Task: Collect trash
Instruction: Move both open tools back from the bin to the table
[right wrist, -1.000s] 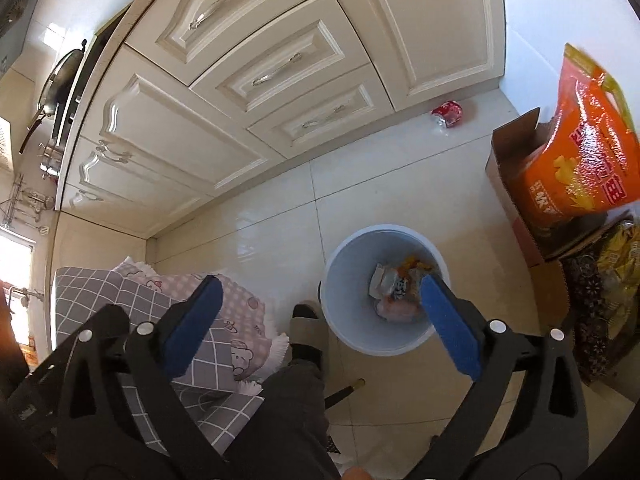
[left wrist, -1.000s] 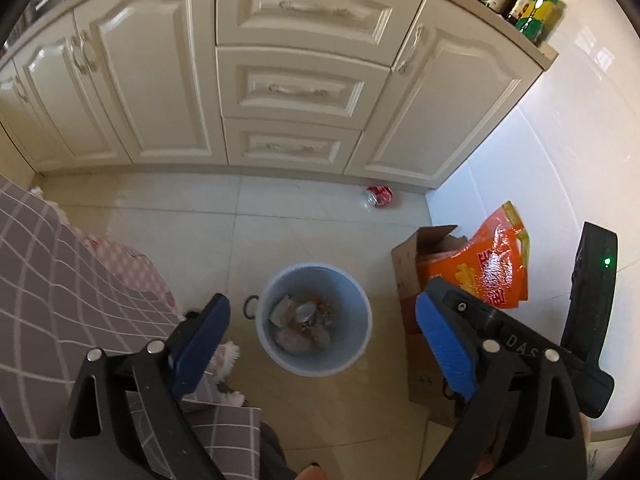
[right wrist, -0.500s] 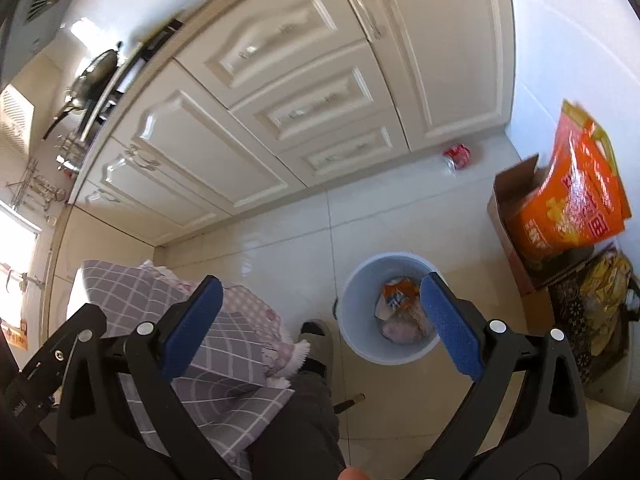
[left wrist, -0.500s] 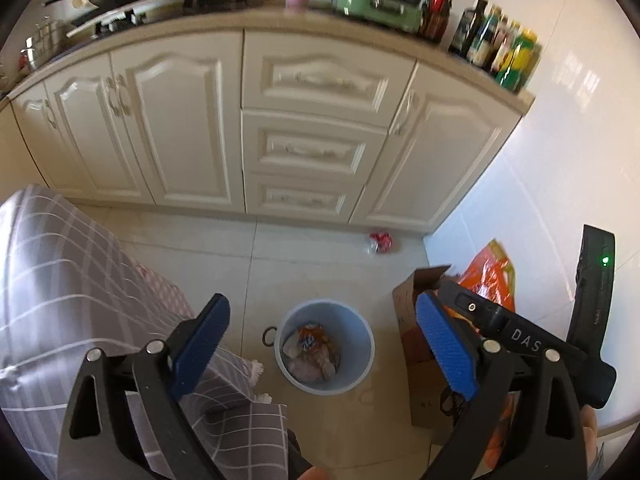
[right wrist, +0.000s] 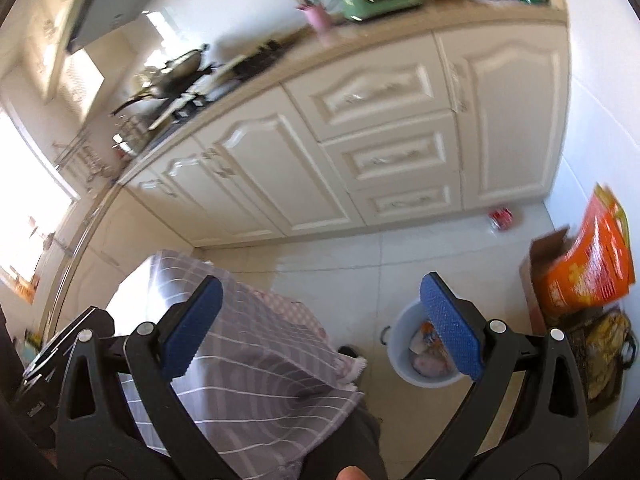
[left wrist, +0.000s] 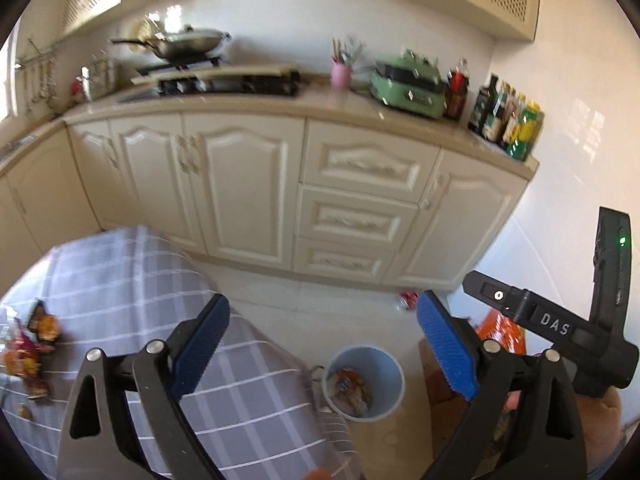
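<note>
- Some trash is already being held in the blue bin (left wrist: 363, 384) on the floor: a handful of wrappers (left wrist: 349, 387) is being seen inside it in both views, so part of the collecting is judged done.
- More wrappers (left wrist: 30, 344) are lying on the grey checked tabletop (left wrist: 132, 280), at the far left edge of the left wrist view, well apart from the bin; these are judged to be what is left.
- A red crushed can (right wrist: 502, 217) is lying on the floor just beside the base of the cream cabinets (right wrist: 360, 152), apart from the bin, and is probably also waiting to be picked up.
- The left hand-held gripper (left wrist: 322, 354) is being held with its jaws spread wide and nothing between the blue pads.
- The right hand-held gripper (right wrist: 320, 328) is likewise being held wide apart and empty, above the tabletop edge and the bin.
- An orange bag (right wrist: 588, 264) in a cardboard box (right wrist: 538, 276) is standing against the wall; whether it counts as trash cannot be told.
</note>
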A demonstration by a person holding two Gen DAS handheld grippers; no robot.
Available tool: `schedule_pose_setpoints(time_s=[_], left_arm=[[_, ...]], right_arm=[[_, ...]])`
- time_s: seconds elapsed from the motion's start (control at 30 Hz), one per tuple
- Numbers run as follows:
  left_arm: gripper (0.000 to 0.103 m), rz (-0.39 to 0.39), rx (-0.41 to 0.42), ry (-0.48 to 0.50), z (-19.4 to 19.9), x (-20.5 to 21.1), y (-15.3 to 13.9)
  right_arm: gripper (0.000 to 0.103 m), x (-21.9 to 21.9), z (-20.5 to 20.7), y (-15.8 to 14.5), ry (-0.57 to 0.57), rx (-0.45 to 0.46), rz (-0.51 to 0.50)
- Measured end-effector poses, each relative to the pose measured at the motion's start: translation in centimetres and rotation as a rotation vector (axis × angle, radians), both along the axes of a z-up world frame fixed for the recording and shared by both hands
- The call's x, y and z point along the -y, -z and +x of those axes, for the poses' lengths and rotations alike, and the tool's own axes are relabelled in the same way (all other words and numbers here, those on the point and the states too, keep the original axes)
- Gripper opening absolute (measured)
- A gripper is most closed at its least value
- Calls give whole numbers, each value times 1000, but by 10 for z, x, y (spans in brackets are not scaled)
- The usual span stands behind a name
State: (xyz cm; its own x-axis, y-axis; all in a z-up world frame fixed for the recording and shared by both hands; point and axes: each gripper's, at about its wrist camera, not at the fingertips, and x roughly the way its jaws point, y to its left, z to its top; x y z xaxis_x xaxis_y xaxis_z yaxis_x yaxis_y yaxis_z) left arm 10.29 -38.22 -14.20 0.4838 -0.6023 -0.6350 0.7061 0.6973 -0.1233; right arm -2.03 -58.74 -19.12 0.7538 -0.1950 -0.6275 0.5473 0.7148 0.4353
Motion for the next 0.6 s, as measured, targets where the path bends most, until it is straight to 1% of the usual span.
schedule_pose_setpoints(time_s=[0.13, 0.3, 0.47, 0.6], left_arm=[[92, -18, 68, -58, 0, -40, -23], [95, -40, 138, -139, 2, -88, -48], [95, -45, 181, -208, 4, -129, -64], [95, -66, 202, -268, 5, -163, -75]], right_arm=[[97, -36, 13, -28, -77, 38, -54], [97, -80, 35, -51, -167, 64, -109], [97, -120, 52, -68, -249, 92, -150], [97, -157, 66, -85, -328, 118, -192]])
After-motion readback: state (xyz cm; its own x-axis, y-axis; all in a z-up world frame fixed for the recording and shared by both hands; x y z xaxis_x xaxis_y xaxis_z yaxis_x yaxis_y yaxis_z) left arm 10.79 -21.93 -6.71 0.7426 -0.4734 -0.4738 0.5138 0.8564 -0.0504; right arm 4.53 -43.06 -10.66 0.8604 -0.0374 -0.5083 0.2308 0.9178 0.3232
